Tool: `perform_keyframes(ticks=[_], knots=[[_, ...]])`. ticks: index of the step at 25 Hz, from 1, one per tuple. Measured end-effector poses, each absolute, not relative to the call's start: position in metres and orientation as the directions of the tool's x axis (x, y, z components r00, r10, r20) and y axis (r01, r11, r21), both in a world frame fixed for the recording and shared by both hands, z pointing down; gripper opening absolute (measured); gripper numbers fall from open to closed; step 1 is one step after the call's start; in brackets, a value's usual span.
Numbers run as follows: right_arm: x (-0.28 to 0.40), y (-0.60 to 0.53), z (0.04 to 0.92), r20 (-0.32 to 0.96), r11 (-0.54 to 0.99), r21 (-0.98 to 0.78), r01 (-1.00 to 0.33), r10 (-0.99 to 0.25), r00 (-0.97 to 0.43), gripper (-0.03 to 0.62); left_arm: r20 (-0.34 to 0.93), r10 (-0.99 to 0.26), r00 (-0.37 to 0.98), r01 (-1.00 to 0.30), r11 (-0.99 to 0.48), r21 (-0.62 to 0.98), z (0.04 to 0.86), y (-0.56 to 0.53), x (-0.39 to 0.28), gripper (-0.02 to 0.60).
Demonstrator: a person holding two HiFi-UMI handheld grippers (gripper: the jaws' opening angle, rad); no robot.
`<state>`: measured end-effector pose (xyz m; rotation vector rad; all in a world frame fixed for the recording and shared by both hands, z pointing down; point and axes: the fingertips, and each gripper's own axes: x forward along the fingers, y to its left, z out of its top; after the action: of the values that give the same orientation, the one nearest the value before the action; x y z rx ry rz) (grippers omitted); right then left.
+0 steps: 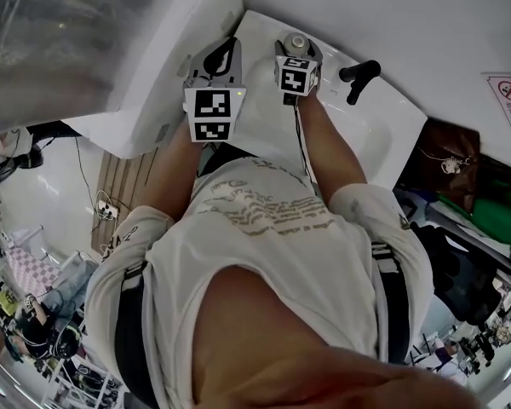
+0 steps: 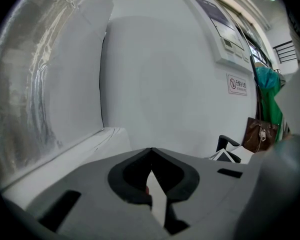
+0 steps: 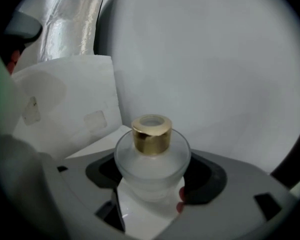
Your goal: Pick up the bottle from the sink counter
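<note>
Bottle (image 3: 151, 159) is clamped upright by the right gripper (image 3: 151, 196) for lifting off the sink counter (image 1: 383, 122); the left gripper (image 2: 151, 184) is closed, empty, and held aside.

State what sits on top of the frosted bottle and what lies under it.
A gold collar tops the bottle. Below it, white sink counter shows between the jaws of the right gripper. The bottle's base is covered, so whether it rests there cannot be told.
</note>
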<state>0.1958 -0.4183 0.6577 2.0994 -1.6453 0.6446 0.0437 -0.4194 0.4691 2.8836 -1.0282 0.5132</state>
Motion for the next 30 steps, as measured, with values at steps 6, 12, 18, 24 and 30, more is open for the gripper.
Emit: perform_keyframes(ticks=[6, 12, 18, 24, 30], knots=[[0.197, -0.406, 0.617, 0.547, -0.249, -0.002, -0.969, -0.811, 0.207, 0.314, 0.298, -0.582, 0.756, -0.595, -0.802, -0.055, 0.462, -0.422, 0.054, 0.017], [0.2, -0.398, 0.559, 0.457, -0.271, 0.021, -0.962, -0.853, 0.25, 0.314, 0.268, -0.533, 0.802, -0.544, -0.838, -0.04, 0.451, -0.424, 0.075, 0.017], [0.207, -0.381, 0.492, 0.349, -0.346, -0.043, -0.937, -0.884, 0.311, 0.314, 0.258, -0.476, 0.841, -0.49, -0.872, -0.013, 0.446, -0.419, 0.095, 0.017], [0.215, -0.353, 0.433, 0.25, -0.424, -0.013, -0.906, -0.878, 0.407, 0.314, 0.234, -0.407, 0.883, -0.419, -0.908, 0.001, 0.433, -0.411, 0.11, 0.017], [0.242, -0.313, 0.427, 0.218, -0.516, -0.002, -0.857, -0.836, 0.503, 0.314, 0.221, -0.329, 0.918, -0.339, -0.941, 0.008, 0.44, -0.392, 0.143, 0.017]])
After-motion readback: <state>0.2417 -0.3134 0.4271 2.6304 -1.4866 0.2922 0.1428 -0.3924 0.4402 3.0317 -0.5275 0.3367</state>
